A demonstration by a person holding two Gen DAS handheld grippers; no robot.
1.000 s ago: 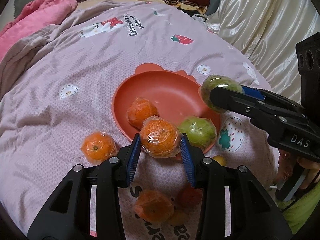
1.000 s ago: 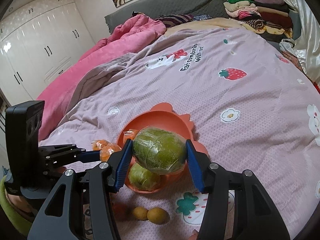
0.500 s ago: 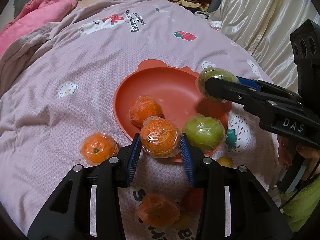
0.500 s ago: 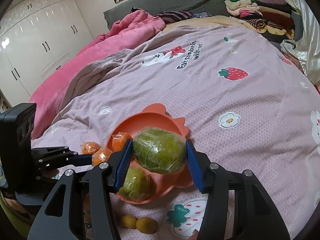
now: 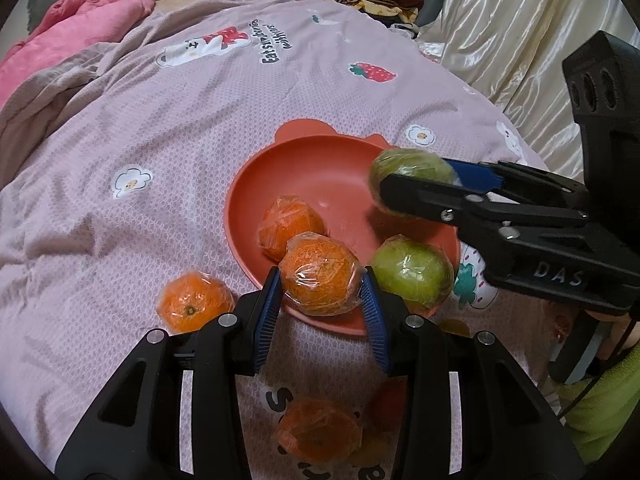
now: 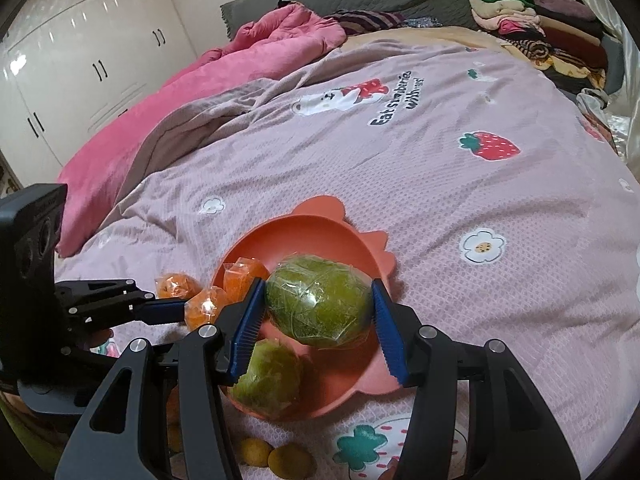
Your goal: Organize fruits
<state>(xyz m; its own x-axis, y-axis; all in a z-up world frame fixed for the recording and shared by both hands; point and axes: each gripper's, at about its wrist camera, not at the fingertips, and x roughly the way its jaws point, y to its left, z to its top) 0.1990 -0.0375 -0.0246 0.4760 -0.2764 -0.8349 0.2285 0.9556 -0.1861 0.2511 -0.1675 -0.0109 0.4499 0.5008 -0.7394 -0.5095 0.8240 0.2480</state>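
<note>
Right gripper [image 6: 320,312] is clamping a wrapped green fruit [image 6: 318,306] directly above the bowl [image 6: 360,376]; left gripper [image 5: 320,280] is clamping a wrapped orange [image 5: 318,280] over its near rim.

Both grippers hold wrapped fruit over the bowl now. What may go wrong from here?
1. The right gripper and left gripper are close above one bowl; they may collide.
2. The mango is in slick film and may slip.
3. The orange hangs over the rim and may fall outside.

Glossy cling-film on orange [image 5: 318,280], matt plastic bowl [image 5: 280,168], waffle-textured cloth quilt [image 5: 160,120], shiny satin curtain [image 5: 500,20]
</note>
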